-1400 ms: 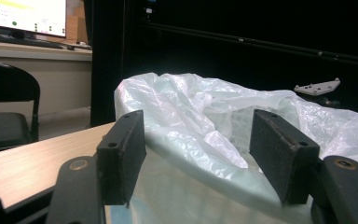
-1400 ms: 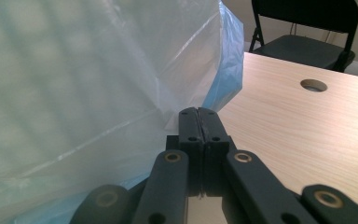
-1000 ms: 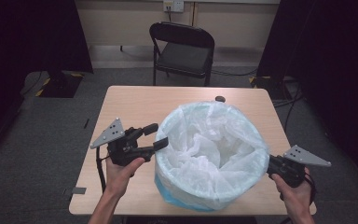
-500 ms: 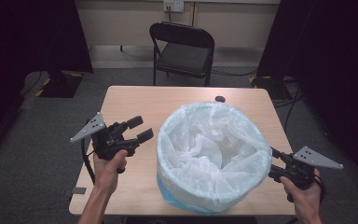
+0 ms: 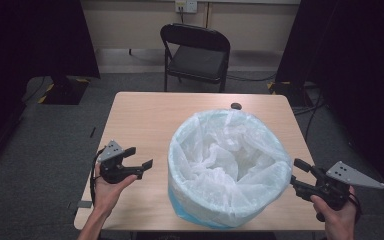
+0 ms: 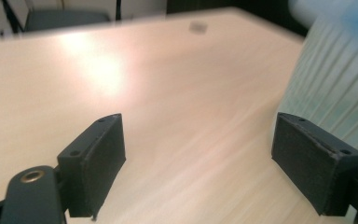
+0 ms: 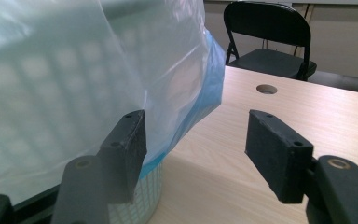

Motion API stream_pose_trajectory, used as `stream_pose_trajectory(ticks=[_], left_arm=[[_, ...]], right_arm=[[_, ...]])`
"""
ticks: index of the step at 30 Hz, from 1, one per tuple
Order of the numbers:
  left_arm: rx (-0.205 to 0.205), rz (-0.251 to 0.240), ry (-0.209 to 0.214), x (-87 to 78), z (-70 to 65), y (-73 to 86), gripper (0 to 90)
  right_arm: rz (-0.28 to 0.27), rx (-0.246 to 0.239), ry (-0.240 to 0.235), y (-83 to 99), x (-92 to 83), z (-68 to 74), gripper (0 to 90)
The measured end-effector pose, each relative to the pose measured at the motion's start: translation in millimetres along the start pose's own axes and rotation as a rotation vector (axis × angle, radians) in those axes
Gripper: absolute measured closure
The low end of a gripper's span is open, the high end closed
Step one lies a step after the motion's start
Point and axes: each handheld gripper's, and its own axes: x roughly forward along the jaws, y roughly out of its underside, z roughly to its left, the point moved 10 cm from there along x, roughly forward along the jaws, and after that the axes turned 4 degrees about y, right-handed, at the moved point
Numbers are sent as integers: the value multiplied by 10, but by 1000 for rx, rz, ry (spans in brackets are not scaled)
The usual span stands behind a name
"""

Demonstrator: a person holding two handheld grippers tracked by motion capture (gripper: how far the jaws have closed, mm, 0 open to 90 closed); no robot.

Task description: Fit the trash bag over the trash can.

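Observation:
A round blue mesh basket [image 5: 180, 197] lined with a white plastic bag [image 5: 227, 165] stands in the middle of the wooden table [image 5: 145, 115]. My left gripper [image 5: 140, 156] sits low over the table left of the basket; its jaws have just been opening and stand open with nothing between them [image 6: 198, 149]. My right gripper [image 5: 296, 174] is just off the bag's right rim. Its jaws have just been opening too and are open [image 7: 196, 144], with the bag film [image 7: 74, 70] hanging beside one pad [image 7: 133, 140], not pinched.
A black folding chair [image 5: 197, 55] stands beyond the table's far edge. A small round hole [image 5: 236, 105] sits in the tabletop behind the basket. Bare table lies to the left and behind the basket. Dark curtains flank the room.
My left gripper has dropped down and away to the left of the basket, jaws wider. My right gripper has opened and drawn slightly back from the bag's rim.

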Motion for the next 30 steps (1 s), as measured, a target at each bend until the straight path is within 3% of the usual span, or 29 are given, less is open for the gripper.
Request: stream_pose_trajectory(ticks=[2,4,11,16,21,30], left_arm=[[7,63,-39,82,65,191,166],[1,114,-41,147,91,338,164],[-14,224,-78,269,178,592,168],[-14,323,-90,343,202,797,169],[29,331,-123,379,202,829,156],[37,322,-124,394,209,826,148]], right_arm=[[-2,-2,-4,-21,-24,8,389],[-9,-7,-3,-52,-57,16,389],[-47,-32,1,-231,-237,35,396],[-66,-65,-25,-396,-281,128,425],[-103,-96,-50,-618,-296,234,440],[-132,-137,-104,-922,-211,439,448]])
